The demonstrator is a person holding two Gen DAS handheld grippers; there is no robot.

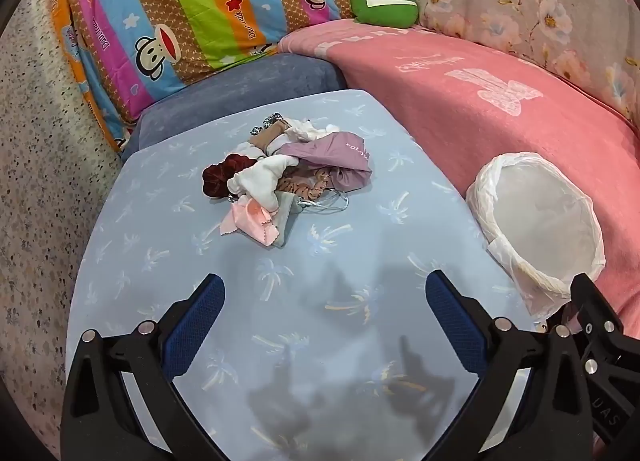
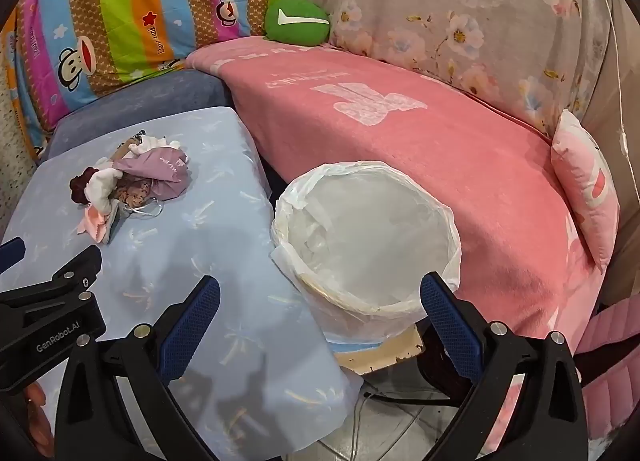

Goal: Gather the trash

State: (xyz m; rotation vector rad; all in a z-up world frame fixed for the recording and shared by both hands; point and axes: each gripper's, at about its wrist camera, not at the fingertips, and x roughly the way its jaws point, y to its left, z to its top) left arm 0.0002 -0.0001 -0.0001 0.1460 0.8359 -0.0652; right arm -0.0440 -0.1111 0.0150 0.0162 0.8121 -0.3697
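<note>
Both claws, left gripper (image 1: 324,289) and right gripper (image 2: 320,293), released, empty. Crumpled soft fabric-and-wrapper trash heap (image 1: 280,181) left of white-lined bin (image 1: 540,229): light, floppy; pinch top fold.

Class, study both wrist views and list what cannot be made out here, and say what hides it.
- Pieces low in the trash pile: both views, covered by the purple bag.
- Bin's bottom and contents: both views, hidden by the crumpled white liner.
- Bin's base: left view, blocked by the right gripper.
- Left gripper: mostly cut off by the right view's left edge.
</note>
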